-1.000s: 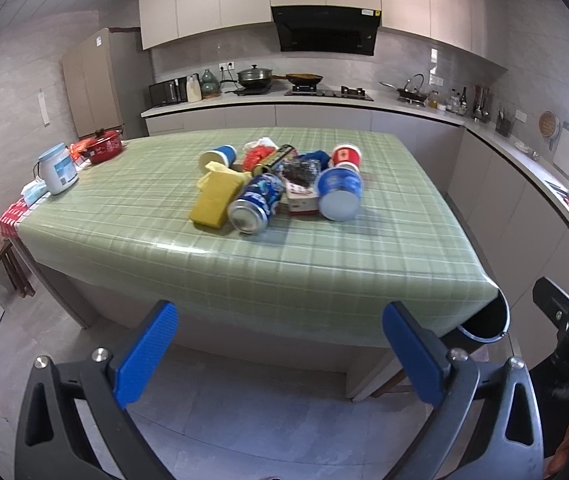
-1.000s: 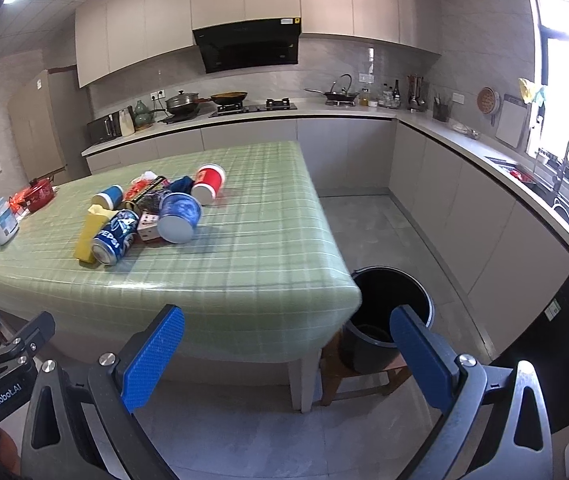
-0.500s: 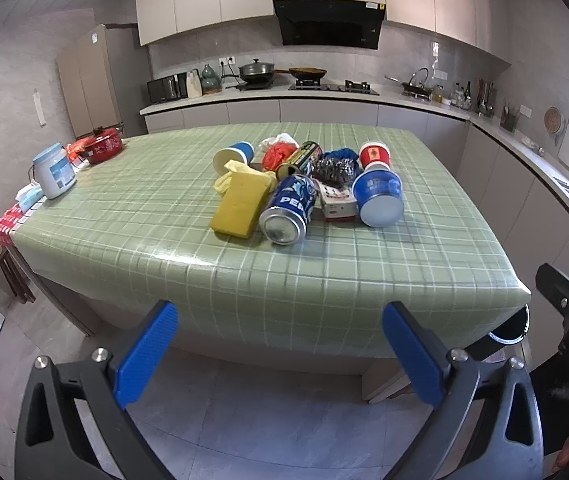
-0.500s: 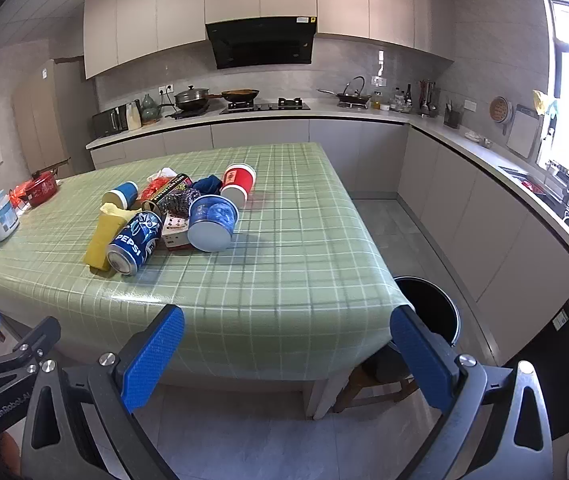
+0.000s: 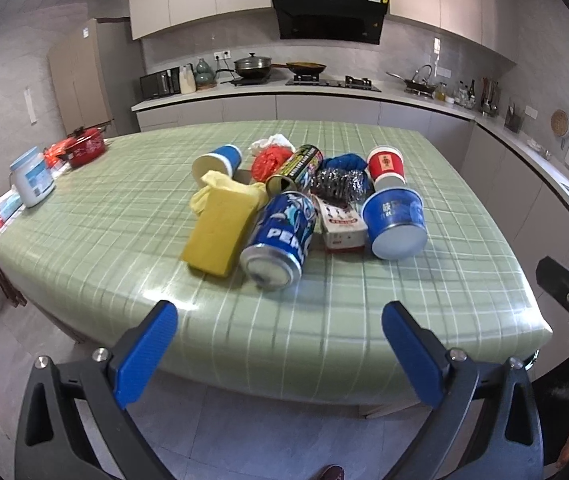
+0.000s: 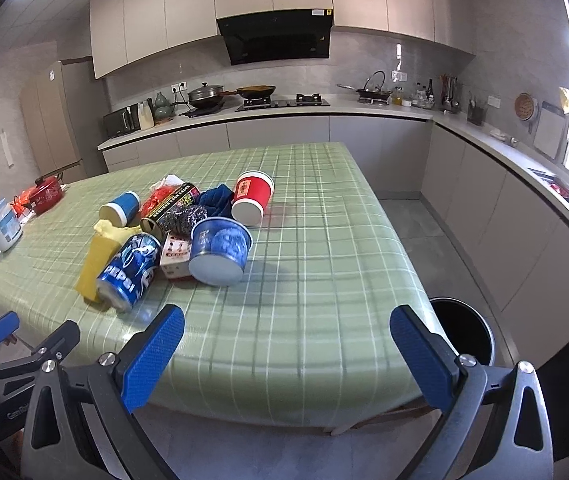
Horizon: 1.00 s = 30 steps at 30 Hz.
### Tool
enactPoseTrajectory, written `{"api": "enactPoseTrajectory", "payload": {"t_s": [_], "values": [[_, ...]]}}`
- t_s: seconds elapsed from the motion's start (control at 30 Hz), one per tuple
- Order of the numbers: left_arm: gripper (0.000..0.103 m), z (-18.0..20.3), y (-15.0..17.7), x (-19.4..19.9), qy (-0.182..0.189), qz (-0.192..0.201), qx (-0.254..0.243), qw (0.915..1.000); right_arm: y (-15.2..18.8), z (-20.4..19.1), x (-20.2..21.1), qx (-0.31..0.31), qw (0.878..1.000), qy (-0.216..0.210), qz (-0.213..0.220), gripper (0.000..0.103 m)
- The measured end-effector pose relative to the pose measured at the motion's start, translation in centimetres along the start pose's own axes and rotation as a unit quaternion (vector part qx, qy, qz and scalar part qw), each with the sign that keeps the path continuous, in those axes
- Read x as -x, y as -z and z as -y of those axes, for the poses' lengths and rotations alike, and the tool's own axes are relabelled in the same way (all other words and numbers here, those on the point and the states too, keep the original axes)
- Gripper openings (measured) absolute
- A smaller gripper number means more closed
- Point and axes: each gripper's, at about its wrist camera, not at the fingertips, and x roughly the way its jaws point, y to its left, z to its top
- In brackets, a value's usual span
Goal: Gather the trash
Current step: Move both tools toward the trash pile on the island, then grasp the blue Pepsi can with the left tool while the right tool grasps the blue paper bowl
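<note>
both grippers nearer the table, trash pile untouched, seemingly

Kitchen table under a green checked cloth, trash heaped mid-top.
Lying there: blue Pepsi can, yellow sponge block, blue paper tub, red paper cup.
</note>
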Motion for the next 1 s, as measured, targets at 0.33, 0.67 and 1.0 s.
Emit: {"api": "enactPoseTrajectory", "payload": {"t_s": [0.33,0.67,1.0], "values": [[0.085,-0.9,-2.9,-5.4,0.048,-0.026,-0.017,0.9984,-2.6,-1.7,-5.4,-0.009,1.0,0.005,-0.021,0.103],[0.065,-1.4,-5.1,-11.3,0.113,-0.07,-0.05,0.9899,-4.1,-3.8,-10.5,-0.035,0.998,0.038,-0.044,0.103],[0.062,-2.6,-6.0,-13.3,0.145,-0.091,-0.049,0.9841,-5.2,-5.8,-14.8,-0.045,0.996,0.035,-0.068,0.103]]}}
